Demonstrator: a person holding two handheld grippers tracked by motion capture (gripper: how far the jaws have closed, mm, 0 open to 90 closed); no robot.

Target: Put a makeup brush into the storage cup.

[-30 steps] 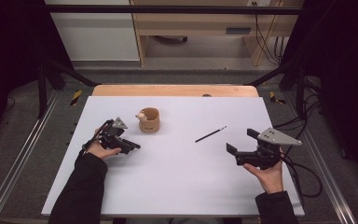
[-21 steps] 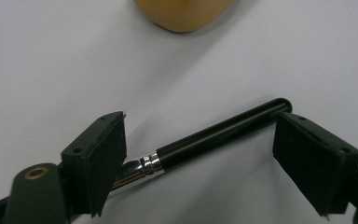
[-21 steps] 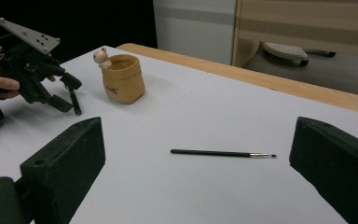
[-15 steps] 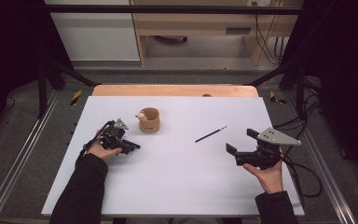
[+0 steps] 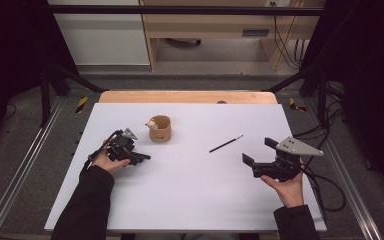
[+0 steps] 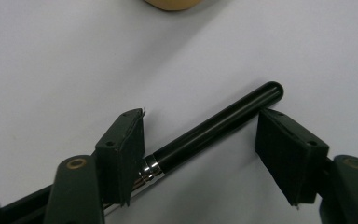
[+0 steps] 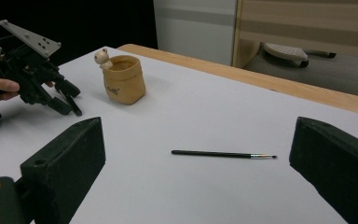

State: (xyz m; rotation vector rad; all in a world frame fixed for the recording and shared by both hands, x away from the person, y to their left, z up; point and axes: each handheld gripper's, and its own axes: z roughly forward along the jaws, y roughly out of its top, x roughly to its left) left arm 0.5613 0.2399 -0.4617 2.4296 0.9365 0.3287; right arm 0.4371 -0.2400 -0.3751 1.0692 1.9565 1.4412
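Black pen (image 6: 214, 128) lying between the closing left gripper (image 6: 205, 149) (pads not yet pressing), right gripper (image 7: 191, 186) open

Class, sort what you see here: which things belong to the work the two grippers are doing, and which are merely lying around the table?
In the job:
- left gripper, jaws just closing around the black pen
- right gripper, open, facing the thin brush
- tan cup, likely the holder

Lying about:
- yellow-and-black tools off the table
- cables at the back
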